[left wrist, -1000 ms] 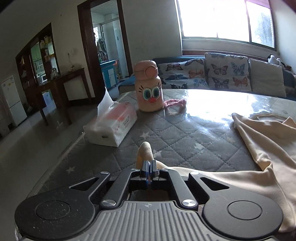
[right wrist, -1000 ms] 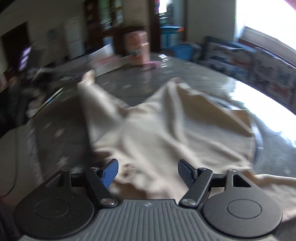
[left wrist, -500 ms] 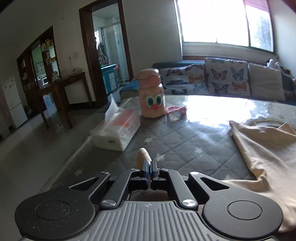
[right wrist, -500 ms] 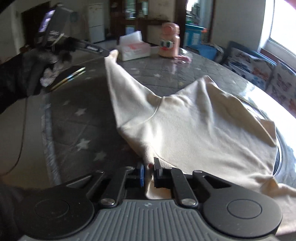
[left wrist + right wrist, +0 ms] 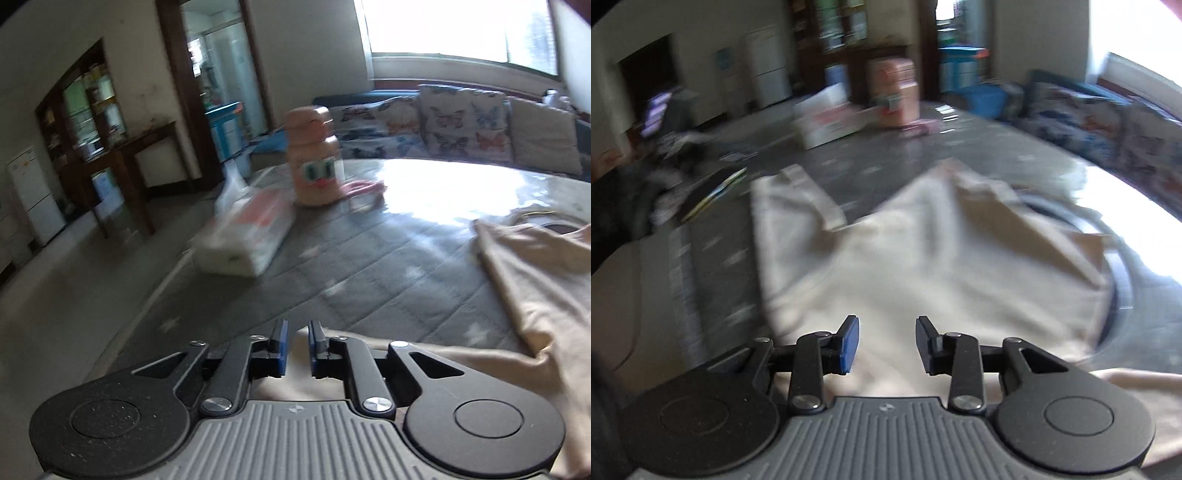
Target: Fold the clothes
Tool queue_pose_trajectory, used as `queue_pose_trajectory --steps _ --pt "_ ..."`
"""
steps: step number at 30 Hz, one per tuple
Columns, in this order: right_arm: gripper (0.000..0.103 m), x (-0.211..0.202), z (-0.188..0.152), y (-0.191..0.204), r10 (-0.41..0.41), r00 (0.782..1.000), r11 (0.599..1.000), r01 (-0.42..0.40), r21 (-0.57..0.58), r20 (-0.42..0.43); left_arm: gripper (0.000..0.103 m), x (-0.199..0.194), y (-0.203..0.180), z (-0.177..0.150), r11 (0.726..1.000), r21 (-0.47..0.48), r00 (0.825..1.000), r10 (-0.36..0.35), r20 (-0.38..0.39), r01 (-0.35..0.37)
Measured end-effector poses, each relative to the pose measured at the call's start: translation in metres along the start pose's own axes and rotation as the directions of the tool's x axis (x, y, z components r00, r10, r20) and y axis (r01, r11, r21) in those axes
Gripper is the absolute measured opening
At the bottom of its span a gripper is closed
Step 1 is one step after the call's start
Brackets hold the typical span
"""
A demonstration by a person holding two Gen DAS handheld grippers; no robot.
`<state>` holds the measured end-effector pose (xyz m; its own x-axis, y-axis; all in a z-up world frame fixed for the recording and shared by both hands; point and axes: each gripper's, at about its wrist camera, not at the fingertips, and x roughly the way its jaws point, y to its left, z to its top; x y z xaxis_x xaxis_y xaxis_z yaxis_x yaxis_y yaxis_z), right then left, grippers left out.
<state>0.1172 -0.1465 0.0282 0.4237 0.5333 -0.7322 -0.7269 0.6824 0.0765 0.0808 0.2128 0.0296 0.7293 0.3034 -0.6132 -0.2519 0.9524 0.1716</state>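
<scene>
Both my grippers just let go: left gripper (image 5: 295, 341) open a little, right gripper (image 5: 886, 341) wider, nothing pinched. Cream shirt (image 5: 923, 258) lies flat under and ahead of them on the gray table (image 5: 369, 266).

Tissue pack (image 5: 245, 236), bottle (image 5: 316, 166) block far-left tabletop (image 5: 369, 266).

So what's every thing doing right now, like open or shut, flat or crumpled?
left gripper: open a little, jaws just opened, cloth let go
right gripper: open, jaws just opened, nothing pinched
cream garment: spread on the table, rumpled, not yet folded
tissue pack: lying flat, a tissue sticking up
pink bottle: standing upright, lid shut
</scene>
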Motion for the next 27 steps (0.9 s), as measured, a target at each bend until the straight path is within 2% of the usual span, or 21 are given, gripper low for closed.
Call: queue_pose_trajectory --steps 5,10,13,19,25,26,27 --pt "0.034 0.016 0.018 -0.069 -0.156 0.987 0.979 0.150 0.136 0.030 0.020 0.022 -0.039 0.020 0.994 0.039 0.995 -0.101 0.009 0.100" --pt "0.034 0.038 0.031 -0.125 -0.242 0.969 0.944 0.225 0.242 0.045 0.027 0.050 -0.077 0.044 0.981 0.063 0.983 -0.185 0.002 0.184" --pt "0.034 0.053 0.037 -0.146 -0.250 0.967 0.932 0.230 0.280 0.039 0.030 0.069 -0.098 0.057 0.969 0.071 0.972 -0.236 -0.011 0.237" --pt "0.034 0.089 0.043 -0.183 -0.259 0.965 0.911 0.235 0.338 0.027 0.030 0.101 -0.131 0.076 0.954 0.101 0.959 -0.281 -0.031 0.283" --pt "0.033 0.108 0.049 -0.190 -0.241 0.970 0.913 0.218 0.344 0.025 0.030 0.125 -0.145 0.083 0.946 0.092 0.950 -0.307 -0.055 0.311" --pt "0.030 0.109 0.049 -0.190 -0.238 0.971 0.914 0.216 0.343 0.024 0.030 0.128 -0.146 0.083 0.944 0.096 0.948 -0.312 -0.056 0.317" --pt "0.027 0.111 0.049 -0.190 -0.235 0.972 0.916 0.213 0.339 0.023 0.023 0.129 -0.147 0.083 0.941 0.099 0.946 -0.319 -0.056 0.323"
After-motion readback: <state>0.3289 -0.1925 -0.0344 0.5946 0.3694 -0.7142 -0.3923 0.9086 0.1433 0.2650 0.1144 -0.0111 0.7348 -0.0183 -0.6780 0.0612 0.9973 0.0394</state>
